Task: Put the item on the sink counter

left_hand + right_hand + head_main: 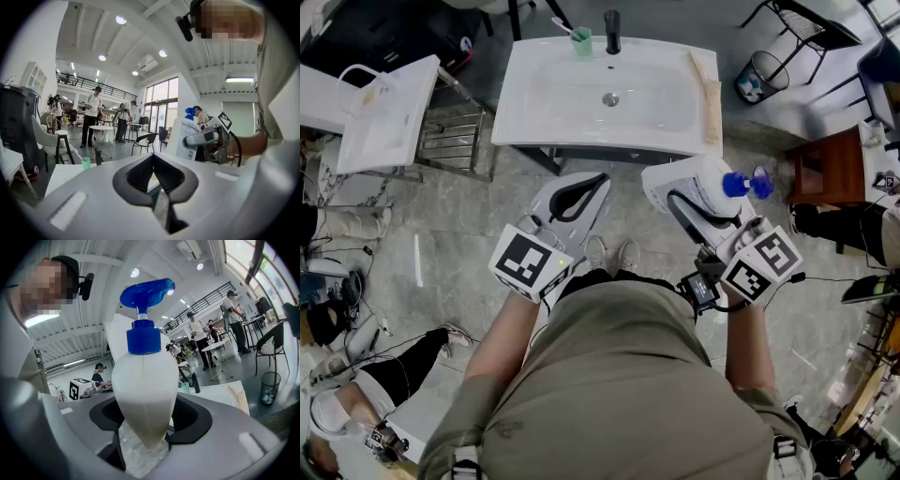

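A white bottle [698,185] with a blue pump top [741,184] is held in the air in front of the white sink counter [525,108]. My right gripper [678,200] is shut on the bottle's body. In the right gripper view the bottle [143,380] stands up between the two jaws of that gripper [145,430]. My left gripper [584,190] hangs level with it to the left, shut and empty. The left gripper view shows its pads [140,176] meeting, with the bottle [180,138] off to the right.
On the counter stand a black faucet [612,31], a green cup with a toothbrush [581,42] and a wooden strip [710,94] along the right rim. A white table [389,117] is at left, a wire bin [764,75] and brown cabinet [830,169] at right.
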Available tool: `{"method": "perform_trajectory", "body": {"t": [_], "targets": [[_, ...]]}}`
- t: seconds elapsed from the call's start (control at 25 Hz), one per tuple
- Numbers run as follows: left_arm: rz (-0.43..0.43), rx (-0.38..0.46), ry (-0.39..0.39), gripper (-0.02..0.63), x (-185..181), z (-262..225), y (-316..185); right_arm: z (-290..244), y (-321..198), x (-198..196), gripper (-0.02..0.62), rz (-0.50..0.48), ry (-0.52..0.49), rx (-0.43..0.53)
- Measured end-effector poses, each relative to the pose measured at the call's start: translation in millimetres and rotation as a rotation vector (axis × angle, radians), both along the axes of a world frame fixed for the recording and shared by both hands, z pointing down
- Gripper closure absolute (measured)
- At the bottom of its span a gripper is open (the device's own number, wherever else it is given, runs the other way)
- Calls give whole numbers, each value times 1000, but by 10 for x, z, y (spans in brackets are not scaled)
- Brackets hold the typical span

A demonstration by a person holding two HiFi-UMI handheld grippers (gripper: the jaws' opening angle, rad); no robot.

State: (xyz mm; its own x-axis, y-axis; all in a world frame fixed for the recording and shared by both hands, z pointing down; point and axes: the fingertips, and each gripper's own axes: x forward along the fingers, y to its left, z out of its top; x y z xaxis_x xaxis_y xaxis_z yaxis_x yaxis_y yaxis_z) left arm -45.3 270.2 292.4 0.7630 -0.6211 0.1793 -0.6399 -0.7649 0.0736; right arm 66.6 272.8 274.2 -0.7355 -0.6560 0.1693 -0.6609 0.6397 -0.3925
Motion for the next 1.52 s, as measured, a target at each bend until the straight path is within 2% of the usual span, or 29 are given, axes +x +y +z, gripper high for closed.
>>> {"method": "perform_trajectory", "body": {"t": [0.32, 0.88, 1.12, 1.52], "targets": [[3, -4, 1, 600, 50, 20, -26, 53, -51, 49, 318, 19, -3, -18], [-34, -13, 13, 600, 196, 167, -68, 244, -107, 236, 318, -3, 2, -49], [-42, -32, 3, 600, 343, 229, -223, 340, -269, 425, 318, 0, -4, -73], [-42, -33, 2, 600, 353, 286, -409, 411, -448, 446, 318, -3, -1, -80]]}}
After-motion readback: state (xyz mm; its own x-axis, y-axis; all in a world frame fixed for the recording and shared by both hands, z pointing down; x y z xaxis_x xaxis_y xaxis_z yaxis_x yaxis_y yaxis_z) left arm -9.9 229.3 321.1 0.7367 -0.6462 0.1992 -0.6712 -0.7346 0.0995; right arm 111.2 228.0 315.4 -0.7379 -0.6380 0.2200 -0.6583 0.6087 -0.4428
